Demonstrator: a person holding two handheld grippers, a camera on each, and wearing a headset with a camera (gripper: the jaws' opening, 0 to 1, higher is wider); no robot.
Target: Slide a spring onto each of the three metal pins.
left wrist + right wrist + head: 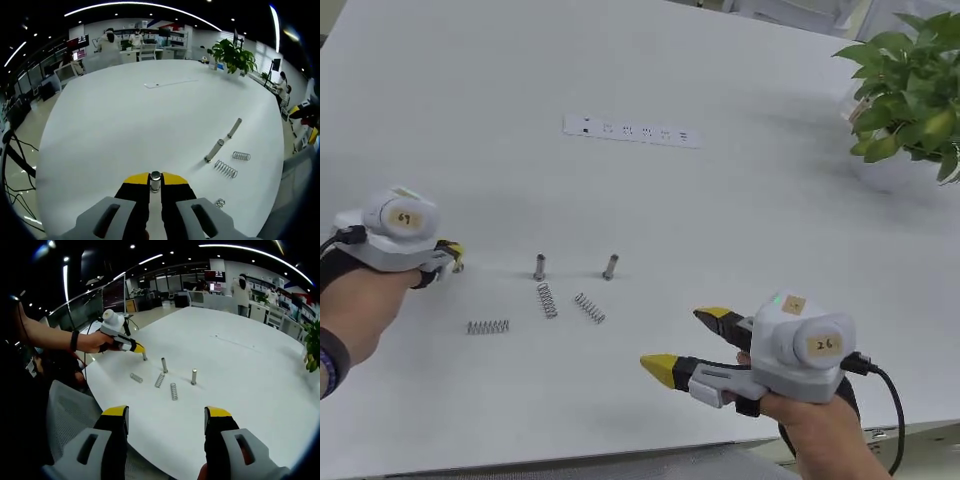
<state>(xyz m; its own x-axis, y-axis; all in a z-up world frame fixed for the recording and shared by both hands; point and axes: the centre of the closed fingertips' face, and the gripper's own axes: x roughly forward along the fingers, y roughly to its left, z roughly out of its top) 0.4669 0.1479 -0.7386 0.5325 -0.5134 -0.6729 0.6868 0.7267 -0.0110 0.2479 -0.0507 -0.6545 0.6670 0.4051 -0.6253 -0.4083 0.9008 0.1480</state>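
Left gripper (452, 257) pinches a pin (155, 181) upright on the table (720, 220), hand low; right gripper (682, 340) hovers wide open, aimed leftward past the springs (547, 300).

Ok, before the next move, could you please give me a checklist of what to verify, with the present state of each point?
1. Left gripper shut on the held pin: ok.
2. Right gripper open and holding nothing, free to fetch a spring: ok.
3. Three springs lying loose on the table, namely the left spring, middle spring and right spring: ok.
4. The other two pins, the middle pin and right pin, standing upright and bare: ok.
5. Held pin resting on the table or lifted off it: cannot tell.
6. A spring already on any pin: not ok, none yet.
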